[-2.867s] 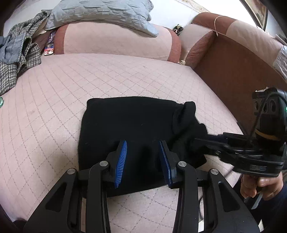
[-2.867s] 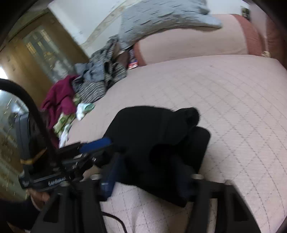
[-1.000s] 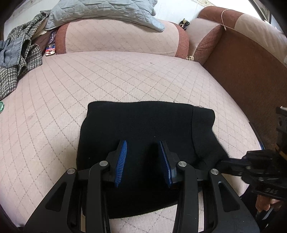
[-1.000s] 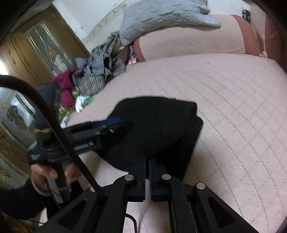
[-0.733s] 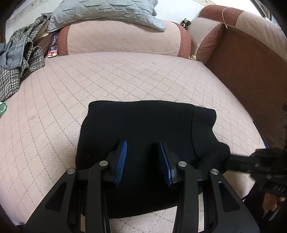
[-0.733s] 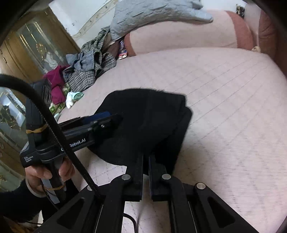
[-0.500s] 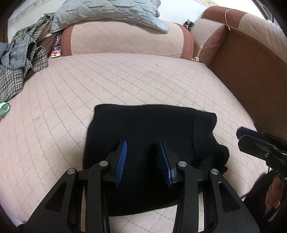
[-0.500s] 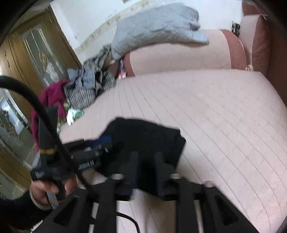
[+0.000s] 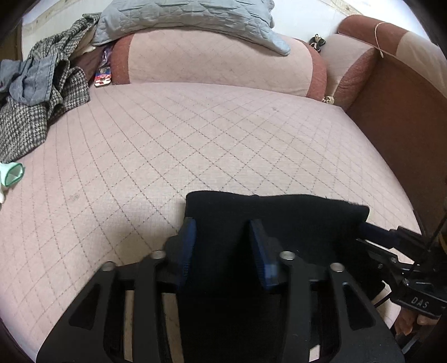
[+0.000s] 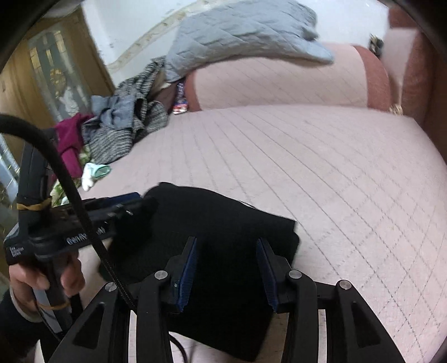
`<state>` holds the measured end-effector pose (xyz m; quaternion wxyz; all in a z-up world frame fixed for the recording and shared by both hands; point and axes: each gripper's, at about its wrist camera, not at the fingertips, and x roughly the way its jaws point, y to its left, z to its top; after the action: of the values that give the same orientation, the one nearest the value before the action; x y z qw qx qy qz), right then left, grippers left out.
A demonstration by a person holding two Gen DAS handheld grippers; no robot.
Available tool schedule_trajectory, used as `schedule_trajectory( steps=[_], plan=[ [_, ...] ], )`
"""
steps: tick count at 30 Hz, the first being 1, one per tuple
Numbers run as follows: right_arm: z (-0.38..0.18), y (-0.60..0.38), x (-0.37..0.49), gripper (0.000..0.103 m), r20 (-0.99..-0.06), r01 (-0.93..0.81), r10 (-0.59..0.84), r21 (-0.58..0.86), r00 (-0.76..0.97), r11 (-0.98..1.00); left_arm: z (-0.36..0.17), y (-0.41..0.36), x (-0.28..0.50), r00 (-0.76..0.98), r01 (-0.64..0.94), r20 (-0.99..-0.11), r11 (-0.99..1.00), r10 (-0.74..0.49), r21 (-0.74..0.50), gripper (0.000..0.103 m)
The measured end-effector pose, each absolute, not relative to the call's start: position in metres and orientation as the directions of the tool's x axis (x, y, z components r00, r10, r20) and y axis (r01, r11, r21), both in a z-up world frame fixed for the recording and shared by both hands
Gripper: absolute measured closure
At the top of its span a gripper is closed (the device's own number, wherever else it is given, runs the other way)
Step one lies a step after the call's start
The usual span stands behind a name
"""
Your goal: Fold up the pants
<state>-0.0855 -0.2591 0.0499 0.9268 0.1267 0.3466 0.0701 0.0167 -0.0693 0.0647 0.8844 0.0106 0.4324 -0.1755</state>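
Note:
The black pants (image 9: 279, 220) lie folded into a compact rectangle near the front edge of the pink quilted bed; they also show in the right wrist view (image 10: 223, 231). My left gripper (image 9: 222, 251) is open over the fold's left half, with nothing between its blue pads. My right gripper (image 10: 226, 268) is open over the fold's right half, also empty. The right gripper shows at the fold's right edge in the left wrist view (image 9: 391, 243). The left gripper shows at the fold's left edge in the right wrist view (image 10: 111, 206).
A heap of checked and grey clothes (image 9: 36, 92) lies at the bed's far left. A grey quilted pillow (image 9: 184, 16) rests on the pink bolster (image 9: 218, 61). A brown headboard (image 9: 405, 106) runs along the right. A small mint-green item (image 9: 11, 173) lies at the left edge.
My right gripper was shut on the pants' right edge and has opened and let go. Both grippers have drawn back toward the near edge. The fold now lies flat.

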Motion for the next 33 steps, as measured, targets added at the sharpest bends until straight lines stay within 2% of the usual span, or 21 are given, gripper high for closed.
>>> schedule_trajectory(
  steps=[1, 3, 9, 11, 13, 15, 21, 28, 33],
  plan=[
    [0.046, -0.264, -0.085, 0.062, -0.626, -0.036, 0.222, 0.295, 0.747, 0.955, 0.063, -0.068, 0.018, 0.562, 0.317, -0.769, 0.938, -0.305, -0.140, 0.049],
    [0.042, -0.272, -0.086, 0.062, -0.613, -0.043, 0.240, 0.318, 0.752, 0.947, 0.057, -0.066, 0.024, 0.547, 0.309, -0.774, 0.936, -0.319, -0.168, 0.048],
    [0.033, -0.277, -0.080, 0.062, -0.613, -0.053, 0.238, 0.305, 0.753, 0.951, 0.049, -0.072, 0.027, 0.560, 0.308, -0.770, 0.939, -0.307, -0.151, 0.040],
    [0.032, -0.280, -0.079, 0.053, -0.632, -0.021, 0.214, 0.297, 0.745, 0.955, 0.046, -0.069, 0.030, 0.547, 0.294, -0.775, 0.939, -0.316, -0.175, 0.037],
    [0.024, -0.287, -0.079, 0.049, -0.662, 0.016, 0.231, 0.344, 0.713, 0.939, 0.046, -0.066, 0.030, 0.540, 0.289, -0.774, 0.937, -0.329, -0.196, 0.037],
    [0.023, -0.297, -0.086, 0.049, -0.633, 0.041, 0.273, 0.434, 0.724, 0.900, 0.048, -0.064, 0.027, 0.546, 0.295, -0.770, 0.936, -0.330, -0.191, 0.037],
    [0.040, -0.294, -0.111, 0.049, -0.636, 0.074, 0.175, 0.345, 0.752, 0.936, 0.058, -0.063, 0.012, 0.563, 0.290, -0.766, 0.942, -0.309, -0.167, 0.037],
    [0.059, -0.286, -0.126, 0.049, -0.593, 0.025, 0.227, 0.386, 0.772, 0.922, 0.071, -0.055, -0.008, 0.577, 0.286, -0.755, 0.943, -0.310, -0.168, 0.037],
    [0.055, -0.281, -0.121, 0.049, -0.604, 0.020, 0.256, 0.411, 0.755, 0.912, 0.078, -0.044, -0.018, 0.576, 0.283, -0.747, 0.938, -0.333, -0.201, 0.037]
  ],
)
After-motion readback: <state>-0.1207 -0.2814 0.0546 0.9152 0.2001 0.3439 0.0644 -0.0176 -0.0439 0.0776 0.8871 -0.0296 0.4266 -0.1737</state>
